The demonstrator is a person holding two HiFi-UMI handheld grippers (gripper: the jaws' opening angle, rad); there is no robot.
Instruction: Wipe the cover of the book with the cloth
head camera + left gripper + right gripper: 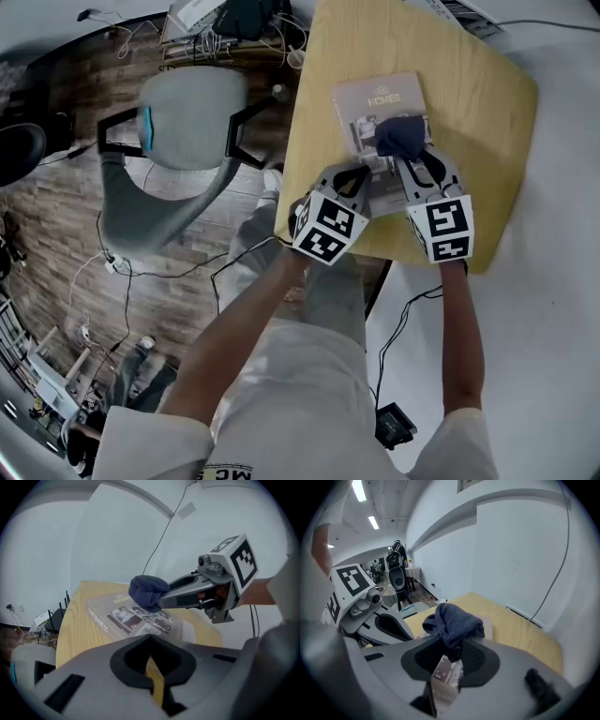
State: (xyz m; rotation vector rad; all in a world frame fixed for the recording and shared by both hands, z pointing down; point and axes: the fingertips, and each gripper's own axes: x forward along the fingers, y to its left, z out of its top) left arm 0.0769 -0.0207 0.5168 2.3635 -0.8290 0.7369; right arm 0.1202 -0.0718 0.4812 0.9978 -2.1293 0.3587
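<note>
A grey book (382,105) with photos on its cover lies flat on the light wooden table (478,103). A dark blue cloth (401,137) rests bunched on the cover's near right part, and my right gripper (407,157) is shut on it. In the right gripper view the cloth (454,622) bulges out above the jaw tips of the right gripper (452,645), with the book (444,679) showing below. My left gripper (360,176) sits at the book's near left edge, jaws shut with nothing between them. In the left gripper view the left gripper (150,639) points at the book (123,613) and cloth (148,591).
A grey office chair (184,120) stands left of the table on the brick-pattern floor, with cables (141,272) running around it. The table's near edge (375,253) lies just under both grippers. A white wall (122,531) rises beyond the table.
</note>
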